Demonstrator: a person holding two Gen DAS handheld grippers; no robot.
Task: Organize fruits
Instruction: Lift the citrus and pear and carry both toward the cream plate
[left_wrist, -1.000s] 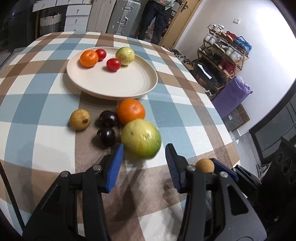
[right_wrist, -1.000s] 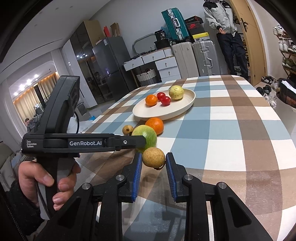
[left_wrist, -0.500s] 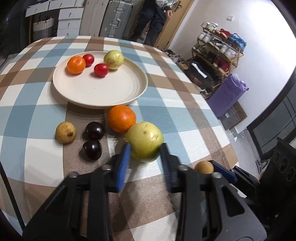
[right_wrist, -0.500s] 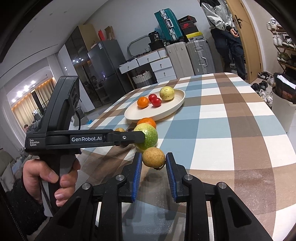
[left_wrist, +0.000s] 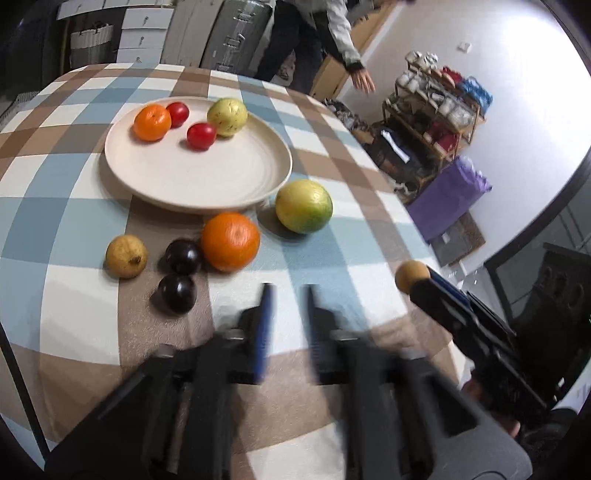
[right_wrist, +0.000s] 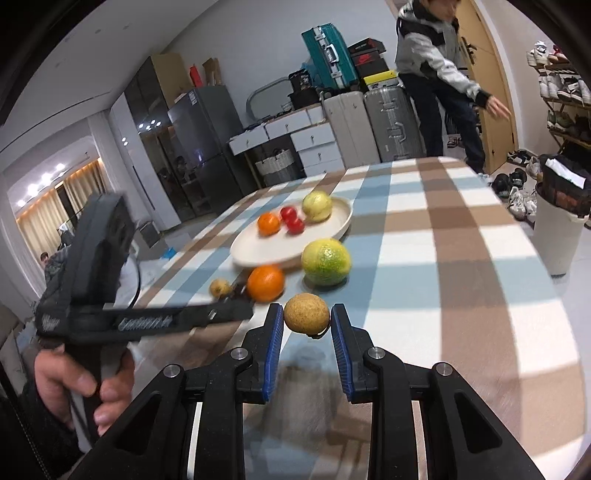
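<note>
The right gripper (right_wrist: 306, 326) grips a small brown fruit (right_wrist: 306, 313) above the table; the left gripper (left_wrist: 286, 325) has a narrow gap between its jaws and holds nothing.

Ahead of the left gripper lie two dark plums (left_wrist: 177, 298), an orange (left_wrist: 230, 242), a small yellow fruit (left_wrist: 126, 256) and a big green-yellow fruit (left_wrist: 303, 206), all on the checked cloth (left_wrist: 55, 325) near the plate (left_wrist: 207, 181). On the plate sit a mandarin (left_wrist: 152, 122), two tomatoes (left_wrist: 201, 136) and a yellow fruit (left_wrist: 226, 117). The writing on the left tool is too blurred to read.
</note>
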